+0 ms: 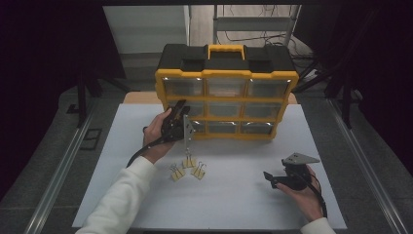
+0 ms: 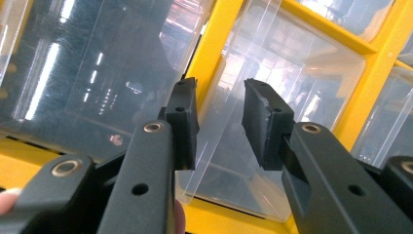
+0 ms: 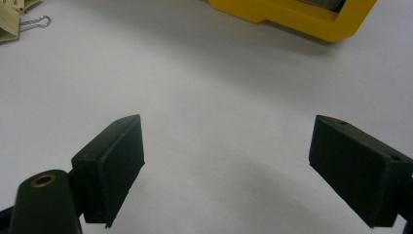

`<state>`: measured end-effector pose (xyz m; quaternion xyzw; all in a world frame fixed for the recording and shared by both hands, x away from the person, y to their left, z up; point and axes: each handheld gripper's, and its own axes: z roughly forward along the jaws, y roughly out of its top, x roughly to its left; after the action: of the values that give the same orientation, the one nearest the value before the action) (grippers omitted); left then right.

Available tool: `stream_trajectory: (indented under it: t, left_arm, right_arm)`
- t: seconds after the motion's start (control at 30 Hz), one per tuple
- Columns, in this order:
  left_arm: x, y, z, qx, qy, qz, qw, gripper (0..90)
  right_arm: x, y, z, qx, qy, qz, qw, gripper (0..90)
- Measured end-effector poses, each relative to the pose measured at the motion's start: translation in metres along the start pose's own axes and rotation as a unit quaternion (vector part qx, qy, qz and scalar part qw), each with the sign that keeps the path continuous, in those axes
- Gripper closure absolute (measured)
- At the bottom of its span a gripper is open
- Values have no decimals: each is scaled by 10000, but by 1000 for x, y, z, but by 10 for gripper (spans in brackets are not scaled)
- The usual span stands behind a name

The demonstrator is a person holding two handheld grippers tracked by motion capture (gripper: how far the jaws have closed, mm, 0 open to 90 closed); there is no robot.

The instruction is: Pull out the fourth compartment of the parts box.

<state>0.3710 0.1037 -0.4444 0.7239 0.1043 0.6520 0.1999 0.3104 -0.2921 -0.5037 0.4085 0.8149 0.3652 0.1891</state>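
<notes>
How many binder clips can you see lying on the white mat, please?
3. They lie together in front of the yellow drawer cabinet: left clip, middle clip, right clip. The drawers look empty, though glare could hide more.

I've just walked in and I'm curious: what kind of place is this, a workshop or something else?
Probably a lab bench set up for recording handling work. A white table is ringed by dark curtains, a yellow drawer organizer stands on it beside binder clips, and cables trail across the floor behind.

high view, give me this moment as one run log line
left gripper: at organizer drawer, jaws open around its front | right gripper: open, idle over table | binder clips: on table
</notes>
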Motion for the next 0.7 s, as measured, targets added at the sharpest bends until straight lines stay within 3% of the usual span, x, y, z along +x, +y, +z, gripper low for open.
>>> stream_trajectory:
  t: [0.23, 0.3, 0.4, 0.7]
  left_arm:
    - [-1, 0, 0, -16, 49, 87, 9999, 671]
    - [-1, -1, -1, -70, 63, 56, 9999, 673]
    - [3, 1, -4, -189, -74, -124, 9997, 755]
    - [0, 1, -2, -145, -3, 32, 9999, 733]
  right_arm:
    - [0, 0, 0, -6, -9, -5, 10000, 135]
    - [0, 0, 0, -5, -7, 0, 10000, 135]
    - [0, 0, 0, -3, -5, -2, 10000, 135]
    - [0, 0, 0, -8, -9, -3, 10000, 135]
